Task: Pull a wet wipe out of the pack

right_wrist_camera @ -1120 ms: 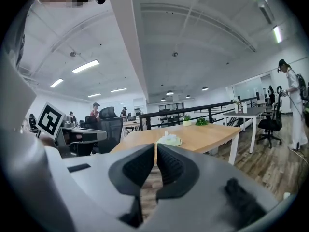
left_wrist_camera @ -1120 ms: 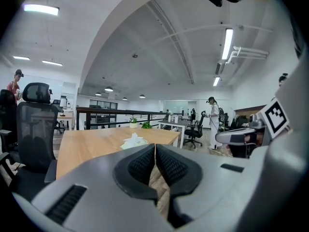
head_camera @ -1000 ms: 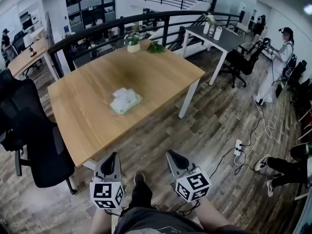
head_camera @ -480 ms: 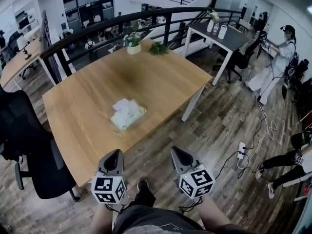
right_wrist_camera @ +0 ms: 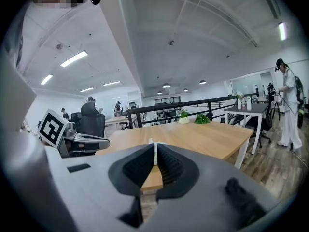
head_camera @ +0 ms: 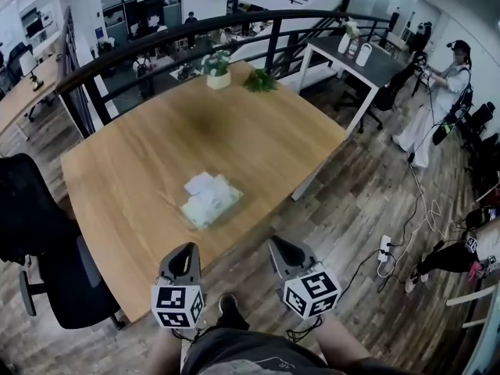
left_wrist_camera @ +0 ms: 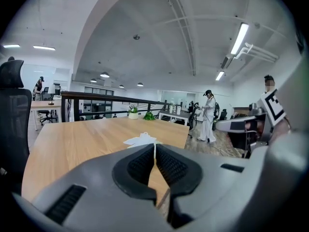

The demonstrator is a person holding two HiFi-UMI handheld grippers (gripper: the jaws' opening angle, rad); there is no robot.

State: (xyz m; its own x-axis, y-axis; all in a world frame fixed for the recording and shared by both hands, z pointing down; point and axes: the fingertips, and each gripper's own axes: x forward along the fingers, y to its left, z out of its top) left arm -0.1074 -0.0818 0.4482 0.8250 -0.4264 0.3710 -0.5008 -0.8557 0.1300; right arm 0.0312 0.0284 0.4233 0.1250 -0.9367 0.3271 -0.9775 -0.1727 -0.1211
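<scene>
Wet wipe pack centre frame on desk, near its front edge, white wipe on top. Left claw and right claw at bottom of frame, both closed, empty. Open both before reaching: pin pack with one, pinch wipe with other.

The pack of wipes lies on the tabletop, nearer the near edge than the far one. At the pack's twelve o'clock, by the far edge, stands a potted plant, with a leafy sprig just beside it at its three o'clock. A railing runs behind the tabletop. An office chair stands on the floor at the pack's eight o'clock. The left gripper hovers at the pack's six o'clock, the right gripper at five, both before the near edge. A second table stands well apart at two o'clock.
</scene>
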